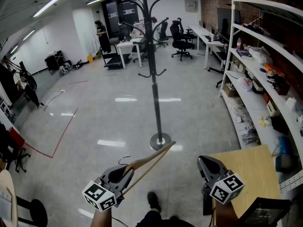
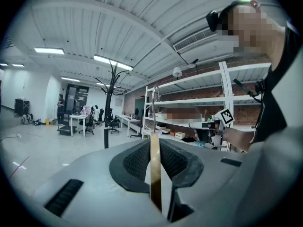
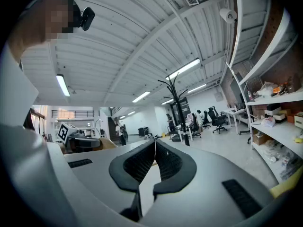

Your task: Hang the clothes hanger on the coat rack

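Observation:
A wooden clothes hanger (image 1: 150,161) with a metal hook is clamped in my left gripper (image 1: 126,172) at the bottom left of the head view, its arm slanting up to the right. In the left gripper view the wood strip (image 2: 155,167) stands edge-on between the jaws, with the hook (image 2: 155,94) above it. The black coat rack (image 1: 154,79) stands on the floor ahead, its round base (image 1: 160,141) just beyond the hanger's tip. The coat rack (image 2: 112,105) looks far off in the left gripper view. My right gripper (image 1: 202,161) is shut and holds nothing, with its tips (image 3: 155,143) meeting.
A wooden table (image 1: 253,171) is under my right gripper. White shelving (image 1: 265,79) full of items runs along the right wall. Desks and office chairs (image 1: 180,39) stand at the far end, where a person (image 1: 101,34) is standing. A red line (image 1: 64,131) marks the floor on the left.

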`<act>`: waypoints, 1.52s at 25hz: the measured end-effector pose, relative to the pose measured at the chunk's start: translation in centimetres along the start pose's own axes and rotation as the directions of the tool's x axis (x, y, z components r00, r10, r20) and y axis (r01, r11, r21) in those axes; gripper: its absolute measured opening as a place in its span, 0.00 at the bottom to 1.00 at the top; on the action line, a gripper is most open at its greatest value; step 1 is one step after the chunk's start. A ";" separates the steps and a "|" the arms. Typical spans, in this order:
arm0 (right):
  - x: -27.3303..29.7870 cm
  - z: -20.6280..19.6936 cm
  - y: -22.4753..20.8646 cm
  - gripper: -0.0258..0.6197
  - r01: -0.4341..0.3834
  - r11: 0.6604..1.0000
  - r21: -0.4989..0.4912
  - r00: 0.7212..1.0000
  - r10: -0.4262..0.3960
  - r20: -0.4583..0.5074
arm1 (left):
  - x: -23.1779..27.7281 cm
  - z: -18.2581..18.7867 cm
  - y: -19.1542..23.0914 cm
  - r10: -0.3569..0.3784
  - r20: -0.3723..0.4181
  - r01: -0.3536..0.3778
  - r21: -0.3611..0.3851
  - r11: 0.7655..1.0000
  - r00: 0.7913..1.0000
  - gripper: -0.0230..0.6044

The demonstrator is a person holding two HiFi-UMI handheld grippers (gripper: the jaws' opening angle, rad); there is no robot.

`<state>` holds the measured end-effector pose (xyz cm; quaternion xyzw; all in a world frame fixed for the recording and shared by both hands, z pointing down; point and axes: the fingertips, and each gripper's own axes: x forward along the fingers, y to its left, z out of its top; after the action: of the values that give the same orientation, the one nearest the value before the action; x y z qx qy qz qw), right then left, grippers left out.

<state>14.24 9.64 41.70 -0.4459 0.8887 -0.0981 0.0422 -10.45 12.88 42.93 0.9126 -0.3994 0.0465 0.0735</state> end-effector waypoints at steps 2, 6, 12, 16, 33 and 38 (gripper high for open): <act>2.1 0.2 -1.1 0.05 0.005 1.000 -0.014 1.000 -0.005 -0.004 | 1.6 0.2 1.7 -0.018 0.004 0.018 0.003 1.000 1.000 0.12; 6.7 -0.1 -3.2 0.05 0.017 1.000 -0.016 1.000 -0.017 -0.017 | 4.8 0.2 5.8 -0.040 0.004 0.040 0.004 0.999 0.999 0.12; 15.0 0.9 -5.1 0.05 0.054 0.998 -0.017 0.998 -0.054 -0.024 | 8.6 2.1 13.7 -0.085 0.000 0.085 0.028 0.996 0.996 0.12; 19.2 1.4 -6.5 0.05 0.068 0.998 -0.011 0.998 -0.068 -0.015 | 11.3 3.0 17.6 -0.117 -0.004 0.117 0.046 0.992 0.993 0.12; 33.5 3.0 -20.0 0.05 0.055 0.998 0.015 0.998 -0.054 -0.027 | 30.4 3.1 28.4 -0.227 -0.116 0.237 0.075 0.969 0.967 0.12; 37.5 4.7 -24.1 0.05 0.006 1.000 0.004 1.000 -0.005 -0.029 | 36.3 3.0 31.6 -0.239 -0.177 0.261 0.118 0.958 0.955 0.12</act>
<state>11.47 -35.06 42.64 -0.4468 0.8878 -0.1066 0.0297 -9.07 -35.03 48.23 0.9520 -0.2691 0.1383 0.0463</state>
